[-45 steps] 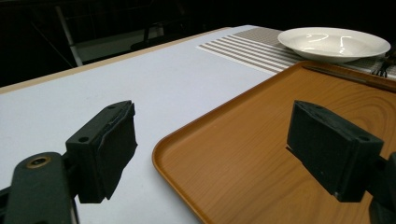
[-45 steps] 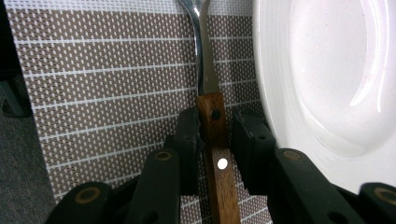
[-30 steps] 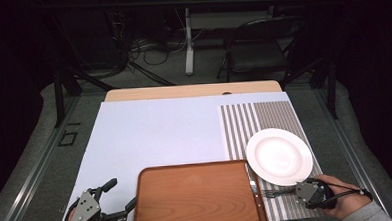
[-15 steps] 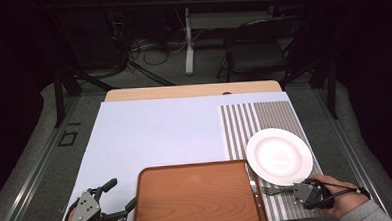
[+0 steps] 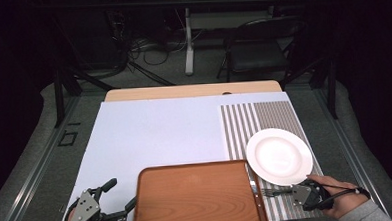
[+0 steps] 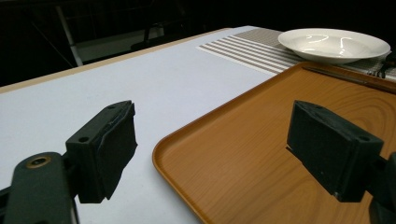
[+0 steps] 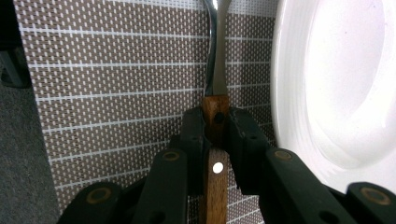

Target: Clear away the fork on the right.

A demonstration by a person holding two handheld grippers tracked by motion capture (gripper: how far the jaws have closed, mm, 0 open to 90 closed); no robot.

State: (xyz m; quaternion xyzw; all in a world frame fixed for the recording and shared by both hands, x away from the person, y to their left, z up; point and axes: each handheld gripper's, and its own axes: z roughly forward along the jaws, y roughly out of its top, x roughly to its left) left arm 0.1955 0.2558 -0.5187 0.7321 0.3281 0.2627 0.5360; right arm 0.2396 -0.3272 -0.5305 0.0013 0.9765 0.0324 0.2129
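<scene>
The right gripper point(image 7: 215, 135) is clamped on the fork point(image 7: 215, 119), which lies on the striped placemat point(image 7: 116, 93) just beside the plate point(image 7: 336, 84). The left gripper point(image 6: 210, 154) stands apart over the tray point(image 6: 261, 154). Judging by the narrow wooden handle, the fork may twist on lifting and clip the plate's rim.

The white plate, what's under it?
The white plate sits on a striped placemat, beside the fork that the right gripper pinches. Whatever lies beneath its middle is covered.

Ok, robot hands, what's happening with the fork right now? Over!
Right gripper shut on the fork, fork lying on the striped mat beside the white plate. Left gripper open over the tray corner. Nothing blocking.
</scene>
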